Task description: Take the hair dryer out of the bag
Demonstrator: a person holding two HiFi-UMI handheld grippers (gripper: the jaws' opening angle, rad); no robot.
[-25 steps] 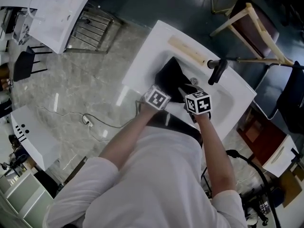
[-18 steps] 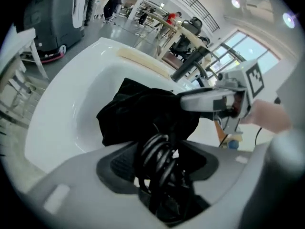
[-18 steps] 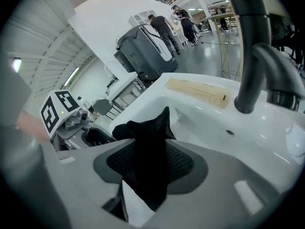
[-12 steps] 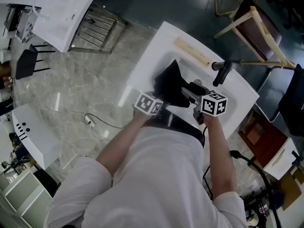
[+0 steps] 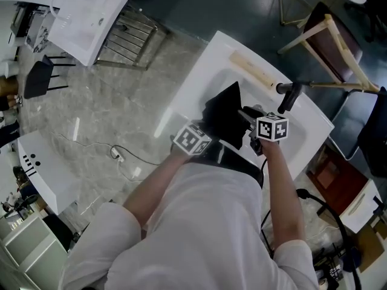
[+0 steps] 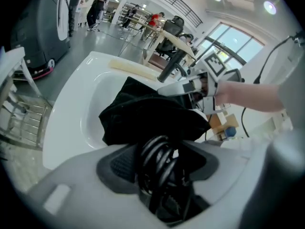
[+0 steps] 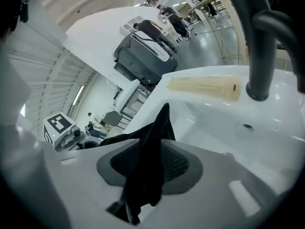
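Observation:
A black bag hangs over the white sink, held up between both grippers. My left gripper is at the bag's near side. In the left gripper view its jaws are shut on a coil of black cord that comes out of the bag. My right gripper grips the bag's right edge. Its jaws are closing, and a fold of black bag fabric runs between the pads of the right gripper. The hair dryer's body is hidden.
A dark faucet rises at the sink's far right, close to my right gripper. A pale wooden board lies on the back rim. A wooden chair stands beyond, a metal rack to the left on the marble floor.
The left gripper has risen with the cord, and the bag now stands higher over the basin. The right gripper has shifted a little and taken a new hold on the bag's edge.

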